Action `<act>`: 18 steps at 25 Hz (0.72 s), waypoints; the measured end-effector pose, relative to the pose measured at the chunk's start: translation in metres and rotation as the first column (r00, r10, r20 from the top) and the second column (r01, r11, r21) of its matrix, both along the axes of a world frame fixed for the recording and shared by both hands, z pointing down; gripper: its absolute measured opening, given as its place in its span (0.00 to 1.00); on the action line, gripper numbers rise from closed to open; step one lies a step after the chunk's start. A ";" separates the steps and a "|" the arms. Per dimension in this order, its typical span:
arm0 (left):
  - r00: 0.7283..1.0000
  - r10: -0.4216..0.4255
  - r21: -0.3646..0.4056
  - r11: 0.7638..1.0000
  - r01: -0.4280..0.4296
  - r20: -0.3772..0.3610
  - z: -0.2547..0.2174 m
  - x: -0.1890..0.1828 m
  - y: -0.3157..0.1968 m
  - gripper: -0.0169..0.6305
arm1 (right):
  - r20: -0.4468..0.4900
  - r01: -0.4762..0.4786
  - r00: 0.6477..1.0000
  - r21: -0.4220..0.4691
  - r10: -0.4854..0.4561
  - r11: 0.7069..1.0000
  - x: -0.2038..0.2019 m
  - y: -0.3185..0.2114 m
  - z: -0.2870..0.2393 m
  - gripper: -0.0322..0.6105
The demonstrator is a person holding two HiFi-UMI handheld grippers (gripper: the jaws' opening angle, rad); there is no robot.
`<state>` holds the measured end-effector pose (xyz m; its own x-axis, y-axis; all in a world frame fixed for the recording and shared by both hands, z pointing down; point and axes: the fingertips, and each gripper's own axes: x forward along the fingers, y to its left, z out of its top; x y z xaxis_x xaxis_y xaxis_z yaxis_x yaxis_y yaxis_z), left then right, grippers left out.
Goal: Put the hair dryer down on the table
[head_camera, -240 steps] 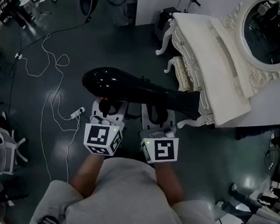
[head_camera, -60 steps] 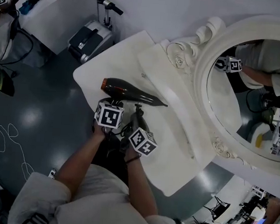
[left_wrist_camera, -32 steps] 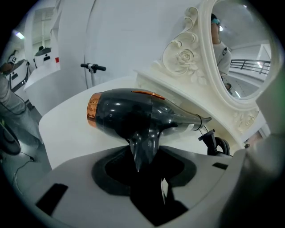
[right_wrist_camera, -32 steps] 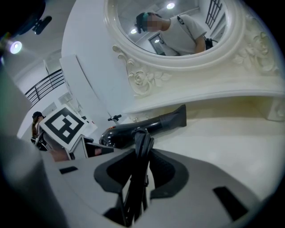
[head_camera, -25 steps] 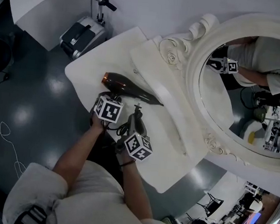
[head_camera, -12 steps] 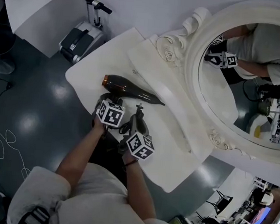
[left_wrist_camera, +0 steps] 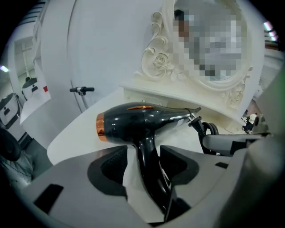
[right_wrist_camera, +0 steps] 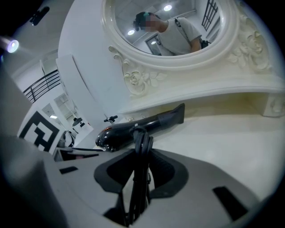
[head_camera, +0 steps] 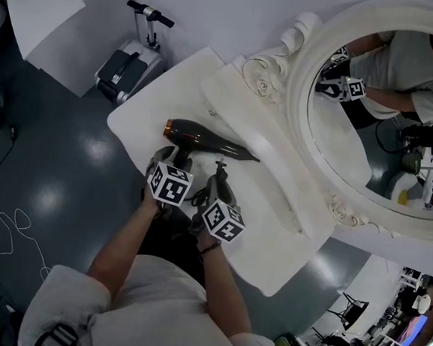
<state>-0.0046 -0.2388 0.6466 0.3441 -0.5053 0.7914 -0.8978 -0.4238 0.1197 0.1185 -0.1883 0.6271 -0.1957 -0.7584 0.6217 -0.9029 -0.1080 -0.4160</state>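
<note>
The black hair dryer (head_camera: pixel 204 139) with its copper rear ring lies on the white dressing table (head_camera: pixel 171 89), nozzle toward the mirror. Its handle (left_wrist_camera: pixel 147 164) points back between the jaws of my left gripper (head_camera: pixel 174 159), which are opening. White table shows between the left pad and the handle, so the pads are off it. My right gripper (head_camera: pixel 217 178) sits just right of the left one, shut on the bundled black cord (right_wrist_camera: pixel 141 151), which stands upright between its pads. The dryer body (right_wrist_camera: pixel 133 129) rests beyond it.
A large oval mirror (head_camera: pixel 388 108) in a carved white frame stands along the table's far side on a raised shelf (head_camera: pixel 264 146). A folded scooter (head_camera: pixel 128 63) stands on the dark floor by the table's far left corner. The table's near edge runs under my forearms.
Earlier I carried the dryer over the floor; it now lies on the table. Over the last second it has stayed put and both grippers have kept their places.
</note>
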 end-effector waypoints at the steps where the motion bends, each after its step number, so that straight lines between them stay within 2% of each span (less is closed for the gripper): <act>1: 1.000 -0.015 0.019 1.000 0.015 -0.005 -0.007 -0.005 0.001 0.39 | -0.002 0.002 1.000 -0.001 -0.002 1.000 0.000 0.000 0.000 0.21; 4: 0.998 -0.042 0.074 0.996 0.046 -0.043 -0.028 -0.016 0.012 0.36 | -0.016 0.002 1.000 -0.006 -0.002 1.000 0.000 0.000 -0.002 0.21; 5: 0.998 -0.039 0.086 0.995 0.043 -0.053 -0.032 -0.019 0.019 0.30 | -0.024 0.000 1.000 -0.009 -0.001 1.000 -0.001 0.002 -0.003 0.21; 7: 0.997 -0.037 0.088 0.995 0.042 -0.062 -0.032 -0.024 0.036 0.10 | -0.040 -0.002 0.999 -0.012 0.001 1.000 -0.001 0.008 -0.005 0.21; 8: 0.997 -0.040 0.076 0.996 0.045 -0.071 -0.030 -0.025 0.044 0.06 | -0.049 -0.002 0.999 -0.010 0.001 1.000 -0.002 0.010 -0.008 0.21; 12: 0.992 -0.050 0.023 0.998 0.053 -0.120 -0.025 -0.025 0.064 0.04 | -0.081 0.002 0.997 0.013 -0.001 1.000 -0.003 0.014 -0.014 0.21; 18: 0.991 -0.015 0.047 0.999 0.022 -0.130 -0.031 -0.019 0.070 0.04 | -0.061 -0.058 0.996 0.001 0.058 0.998 0.008 0.015 -0.008 0.21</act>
